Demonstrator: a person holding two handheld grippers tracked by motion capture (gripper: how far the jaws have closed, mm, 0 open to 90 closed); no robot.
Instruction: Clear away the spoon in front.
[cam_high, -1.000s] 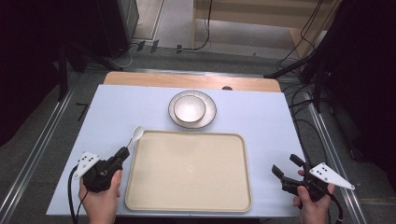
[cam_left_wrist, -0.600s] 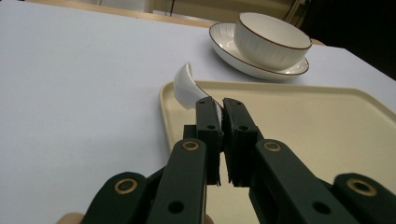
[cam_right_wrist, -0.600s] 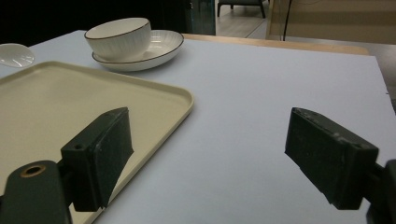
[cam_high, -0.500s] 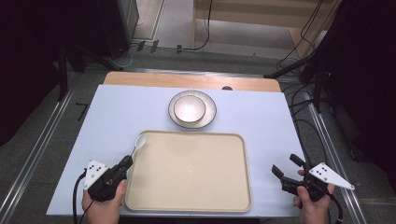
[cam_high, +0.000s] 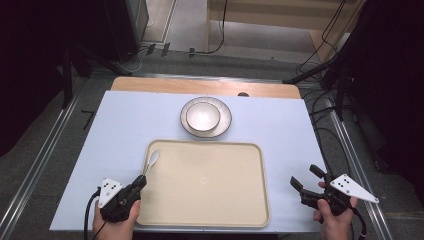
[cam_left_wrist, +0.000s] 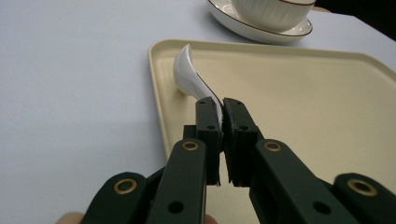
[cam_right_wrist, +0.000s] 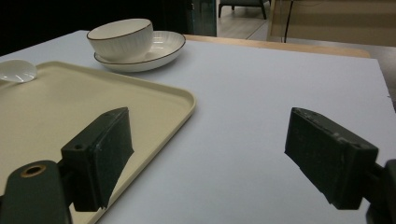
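My left gripper (cam_high: 139, 181) (cam_left_wrist: 222, 106) is shut on the handle of a white ceramic spoon (cam_high: 152, 160) (cam_left_wrist: 190, 78). The spoon's bowl rests over the left rim of a beige tray (cam_high: 210, 220) (cam_left_wrist: 299, 93) (cam_right_wrist: 56, 102). The spoon's bowl (cam_right_wrist: 16, 70) also shows at the far left in the right gripper view. A white bowl (cam_high: 202, 116) (cam_right_wrist: 122, 37) sits on a white plate (cam_high: 224, 120) (cam_right_wrist: 163, 46) beyond the tray. My right gripper (cam_high: 305, 177) (cam_right_wrist: 208, 154) stands open near the table's front right edge, with nothing between its jaws.
A light blue mat (cam_high: 125, 125) covers the table, with a wooden strip (cam_high: 200, 86) along the far edge. Bare mat lies to the left and right of the tray. Cables and dark equipment stands are on the floor around the table.
My left gripper has pulled back toward the front edge and drawn the spoon along the tray's left rim. The right gripper has stayed still.
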